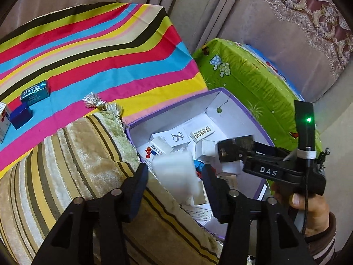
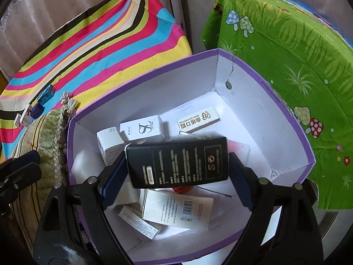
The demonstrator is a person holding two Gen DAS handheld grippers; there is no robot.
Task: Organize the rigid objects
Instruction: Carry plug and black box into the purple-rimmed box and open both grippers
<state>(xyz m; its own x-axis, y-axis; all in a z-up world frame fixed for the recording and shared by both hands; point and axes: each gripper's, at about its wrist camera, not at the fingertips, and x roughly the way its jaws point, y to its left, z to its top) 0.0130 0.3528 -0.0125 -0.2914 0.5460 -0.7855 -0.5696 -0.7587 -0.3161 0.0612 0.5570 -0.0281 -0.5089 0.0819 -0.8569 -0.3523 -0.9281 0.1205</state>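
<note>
Curtained corner, striped surface (image 1: 92, 50) alongside: over the purple bin (image 2: 275, 101), left claw (image 1: 175, 176) stands apart, blurred white box (image 1: 176, 167) loose between; right claw (image 2: 176, 176) is clamped on a black box (image 2: 176, 162), release judged next.

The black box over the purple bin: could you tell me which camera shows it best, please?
The right wrist view: the black box fills the centre, its printed face sharp. The left wrist view shows only an end of it in the right claw.
</note>
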